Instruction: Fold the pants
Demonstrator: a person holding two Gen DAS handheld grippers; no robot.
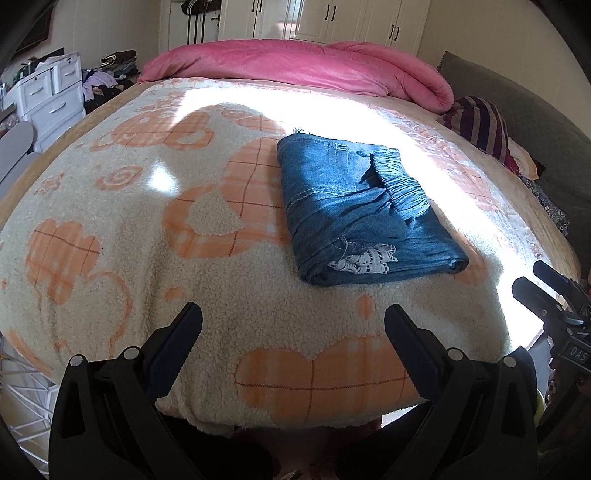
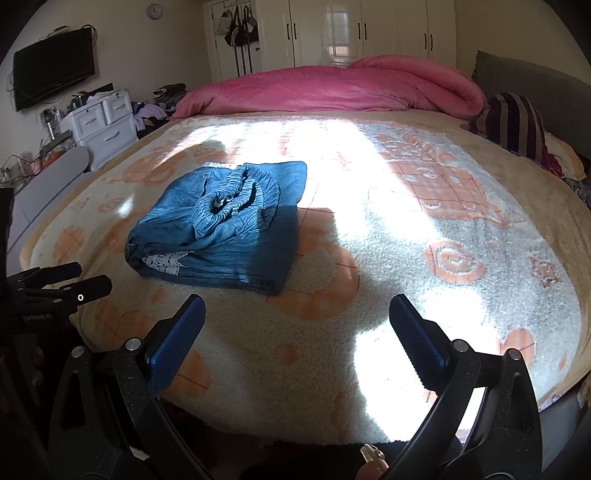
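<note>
Left wrist view: folded pants (image 1: pixel 362 210) hide their legs.

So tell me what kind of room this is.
A home bedroom, almost certainly: a wide bed under a fleece blanket with a pink duvet bunched at its far side, white wardrobe doors behind it, and a wall-mounted TV. The folded denim pants lie on the blanket.
</note>
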